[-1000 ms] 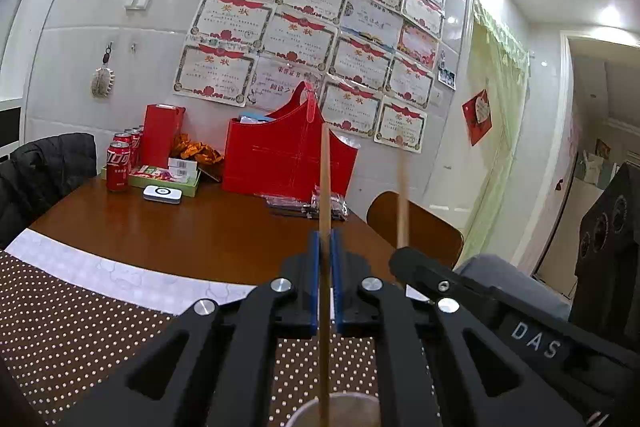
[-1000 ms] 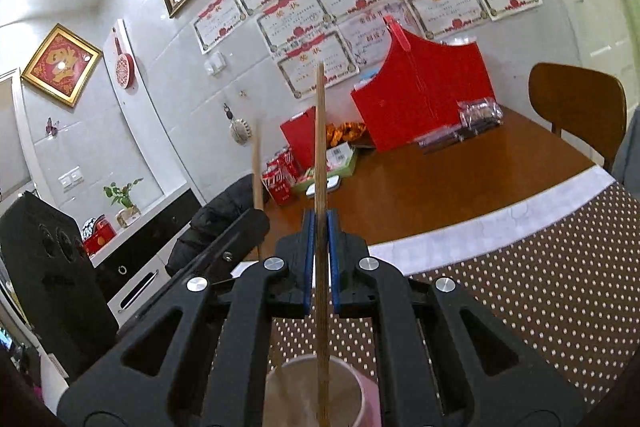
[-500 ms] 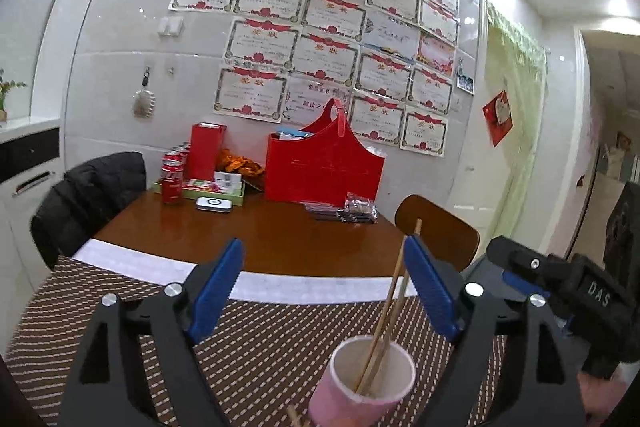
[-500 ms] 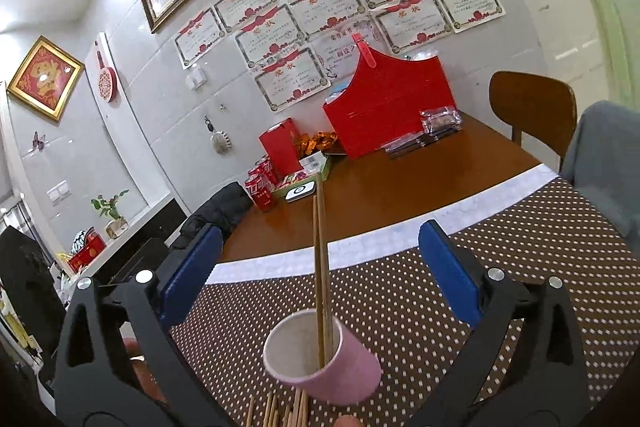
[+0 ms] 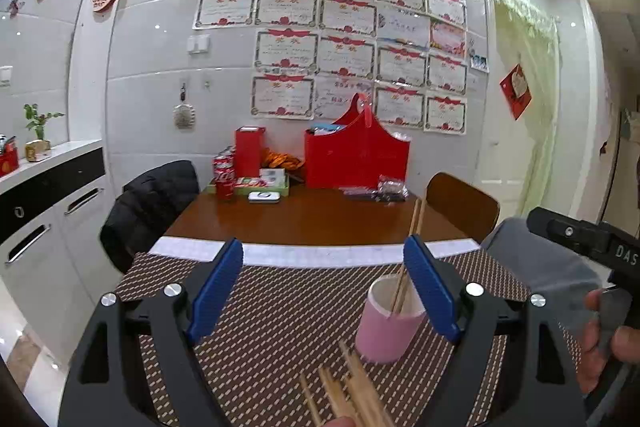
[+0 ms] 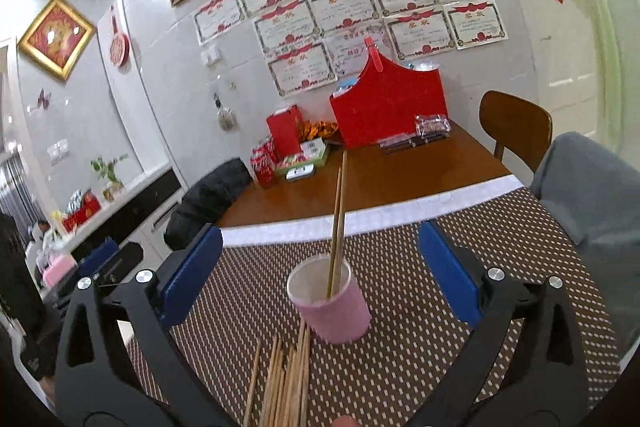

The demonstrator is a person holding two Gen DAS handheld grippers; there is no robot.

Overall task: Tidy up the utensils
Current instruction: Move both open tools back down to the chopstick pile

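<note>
In the left wrist view, the left gripper (image 5: pixel 323 283) is hanging above the dotted brown placemat (image 5: pixel 280 311) with its blue pads spread wide and gripping nothing. A pink cup (image 5: pixel 388 327) is standing upright on the placemat, just inside the right-hand pad, and two wooden chopsticks (image 5: pixel 406 267) are leaning in it, their tops tilting toward the far right. More loose chopsticks (image 5: pixel 348 391) are lying on the placemat near the bottom edge, just in front of the cup. At the right edge a hand (image 5: pixel 604 343) is gripping the handle of the other black tool. Beyond the placemat, a red bag (image 5: pixel 356 155) is sitting on the wooden table (image 5: pixel 304 219) against the wall. In the right wrist view, the right gripper (image 6: pixel 319 263) is likewise standing wide open and empty, its blue pads flanking the pink cup (image 6: pixel 334 307) from well apart. The two chopsticks (image 6: pixel 337 223) are standing nearly upright in the cup, side by side. A pile of loose chopsticks (image 6: pixel 286 383) is lying on the placemat (image 6: pixel 420 347), touching or just beside the cup's near side.
</note>
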